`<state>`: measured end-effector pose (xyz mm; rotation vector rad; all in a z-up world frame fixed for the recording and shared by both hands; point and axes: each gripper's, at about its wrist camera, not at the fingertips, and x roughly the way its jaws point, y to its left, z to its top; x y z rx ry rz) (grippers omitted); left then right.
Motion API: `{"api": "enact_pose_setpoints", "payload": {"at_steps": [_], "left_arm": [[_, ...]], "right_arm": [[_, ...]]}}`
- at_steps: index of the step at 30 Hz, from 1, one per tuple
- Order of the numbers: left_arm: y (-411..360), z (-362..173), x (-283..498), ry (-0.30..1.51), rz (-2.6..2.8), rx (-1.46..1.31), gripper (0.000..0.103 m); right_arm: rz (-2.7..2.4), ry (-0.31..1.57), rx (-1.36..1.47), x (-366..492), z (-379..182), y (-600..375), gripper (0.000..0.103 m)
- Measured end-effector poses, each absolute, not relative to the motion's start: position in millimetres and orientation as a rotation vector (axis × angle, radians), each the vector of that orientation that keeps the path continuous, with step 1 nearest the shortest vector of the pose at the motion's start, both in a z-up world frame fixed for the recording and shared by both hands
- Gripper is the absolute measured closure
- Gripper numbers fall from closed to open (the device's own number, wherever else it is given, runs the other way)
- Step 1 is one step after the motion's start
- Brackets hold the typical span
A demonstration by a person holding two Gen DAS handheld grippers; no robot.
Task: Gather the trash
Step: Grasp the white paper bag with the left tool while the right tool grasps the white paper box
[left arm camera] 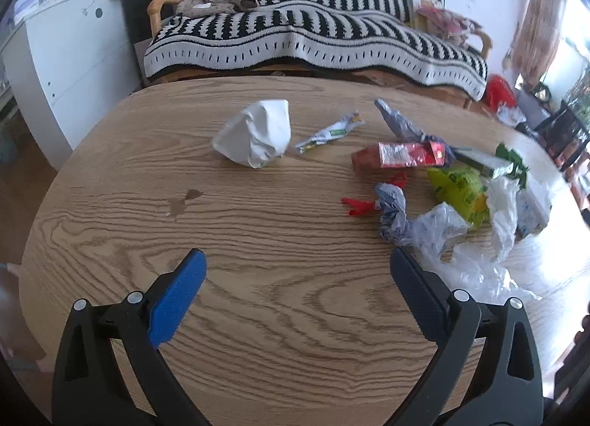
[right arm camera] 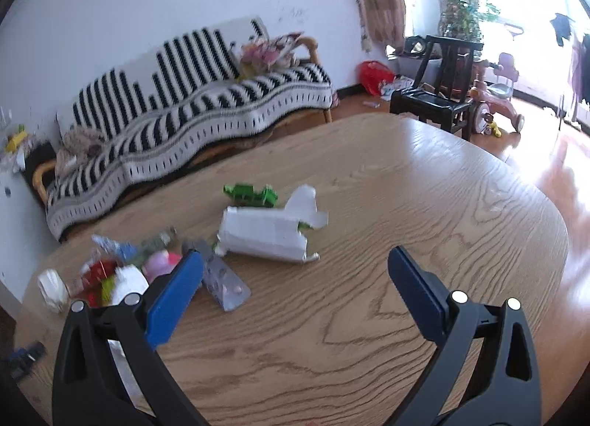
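Lying flat, red wrapper [left arm camera: 400,155] runs left-right across table [left arm camera: 258,227].

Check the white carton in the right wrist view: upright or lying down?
Lying down. The white carton rests on its long side on the table, end flaps torn open.

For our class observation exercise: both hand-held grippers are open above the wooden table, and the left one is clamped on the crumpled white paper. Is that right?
Not quite. In the left wrist view the left hand-held gripper is open and empty; the crumpled white paper lies untouched farther along the wooden table. The right hand-held gripper is open too.
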<state>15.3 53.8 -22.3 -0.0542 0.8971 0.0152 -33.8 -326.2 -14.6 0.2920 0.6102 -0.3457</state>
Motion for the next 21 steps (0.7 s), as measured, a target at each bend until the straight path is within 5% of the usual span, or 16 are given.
{"api": "enact_pose_setpoints", "payload": {"at_steps": [17, 21], "left_arm": [[82.6, -38.1, 154.3, 1.054, 0.092, -0.092, 0.006], [76.7, -43.9, 173.8, 1.063, 0.125, -0.056, 0.006]], "right_arm": [[0.119, 0.874, -0.194, 86.1, -46.1, -348.8, 0.006], [0.208, 0.868, -0.284, 107.1, -47.3, -334.3, 0.016]]}}
